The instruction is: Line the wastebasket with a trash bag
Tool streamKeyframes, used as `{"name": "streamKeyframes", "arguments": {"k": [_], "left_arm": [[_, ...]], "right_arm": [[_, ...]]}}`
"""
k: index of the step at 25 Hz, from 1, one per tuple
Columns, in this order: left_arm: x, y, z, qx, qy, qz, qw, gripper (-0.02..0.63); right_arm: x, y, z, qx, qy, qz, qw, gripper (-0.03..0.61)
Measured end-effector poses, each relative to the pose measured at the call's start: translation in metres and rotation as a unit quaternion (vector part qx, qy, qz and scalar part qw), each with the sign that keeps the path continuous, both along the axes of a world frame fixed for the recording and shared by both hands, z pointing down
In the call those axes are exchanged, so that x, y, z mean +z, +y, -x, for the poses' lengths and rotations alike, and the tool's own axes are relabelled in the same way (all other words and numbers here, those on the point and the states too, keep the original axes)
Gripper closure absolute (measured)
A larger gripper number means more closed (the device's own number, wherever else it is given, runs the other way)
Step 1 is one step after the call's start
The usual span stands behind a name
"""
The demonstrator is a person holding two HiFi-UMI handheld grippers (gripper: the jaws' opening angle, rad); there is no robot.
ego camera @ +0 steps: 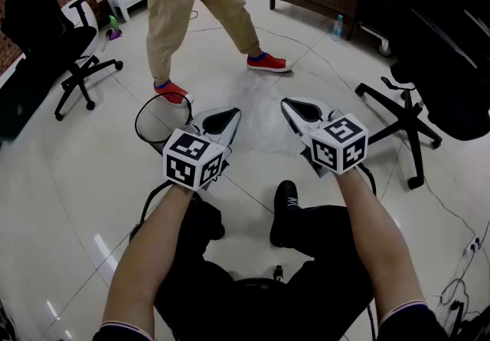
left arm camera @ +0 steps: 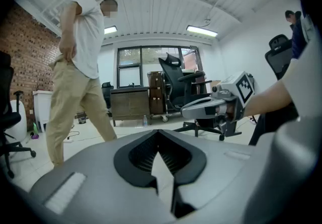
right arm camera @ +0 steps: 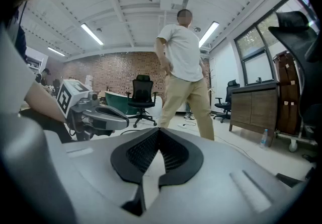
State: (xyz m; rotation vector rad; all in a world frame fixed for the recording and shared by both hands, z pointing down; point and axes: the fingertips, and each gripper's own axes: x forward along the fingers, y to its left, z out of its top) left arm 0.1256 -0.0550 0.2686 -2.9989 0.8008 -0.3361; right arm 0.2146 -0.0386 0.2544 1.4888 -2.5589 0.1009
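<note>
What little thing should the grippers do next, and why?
Probably open the right gripper and reach toward the pale sheet lying just ahead, likely the bag. Both it and the left gripper are shut and empty, and the wastebasket looks unlined.

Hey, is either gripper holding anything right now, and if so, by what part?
Nothing is held. The left gripper and the right gripper both have their jaws closed together with nothing between them.
</note>
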Motion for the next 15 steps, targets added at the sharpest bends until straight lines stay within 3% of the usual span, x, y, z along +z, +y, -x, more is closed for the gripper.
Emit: {"name": "streamKeyframes", "arguments": {"k": [15], "left_arm": [[0.016, -0.049, 0.003, -0.022, -0.042, -0.019, 0.9987, 0.603]], "right_arm": [[-0.003, -0.049, -0.015, -0.026, 0.035, 0.006, 0.999, 0.577]]}}
